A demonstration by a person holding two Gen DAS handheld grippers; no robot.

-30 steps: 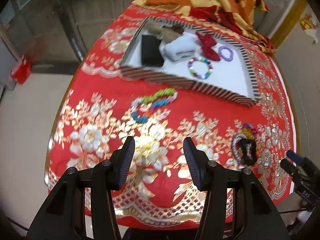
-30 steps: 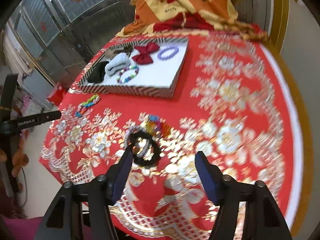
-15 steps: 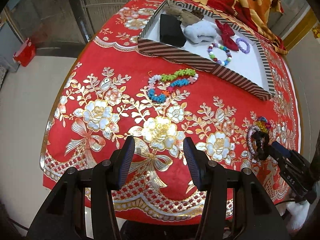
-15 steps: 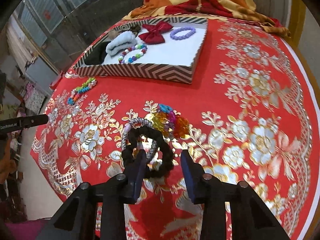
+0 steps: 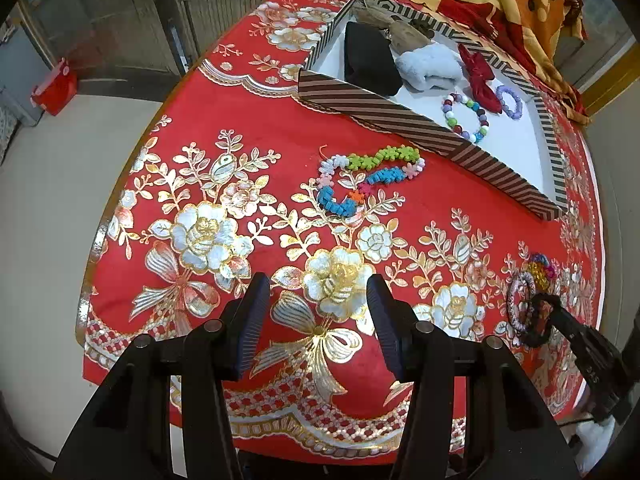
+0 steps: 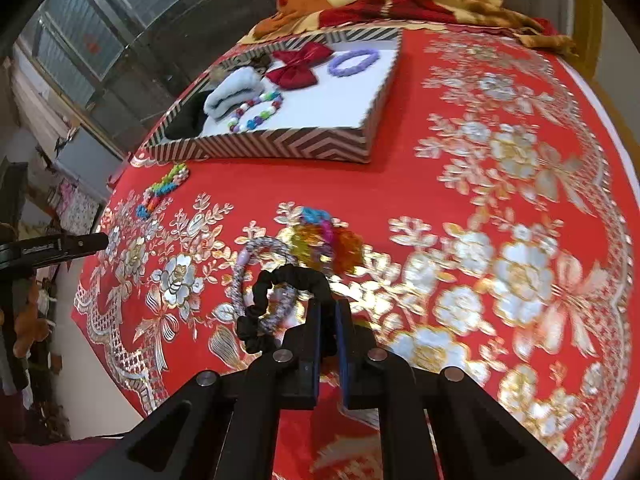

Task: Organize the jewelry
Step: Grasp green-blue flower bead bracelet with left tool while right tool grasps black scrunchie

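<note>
Right gripper (image 6: 328,312), wide a second ago, now pinches the black fabric scrunchie (image 6: 280,292), ready for lifting to the striped tray (image 6: 280,146); left gripper (image 5: 316,320) hangs wide, empty.

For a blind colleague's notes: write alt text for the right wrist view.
The right gripper, jaws shut, pinches a black scrunchie that lies over a speckled hair tie on a red and gold floral tablecloth. A glittery multicoloured hair tie sits just beyond, and farther back a striped tray holds a red bow, bead bracelets and other accessories.
</note>
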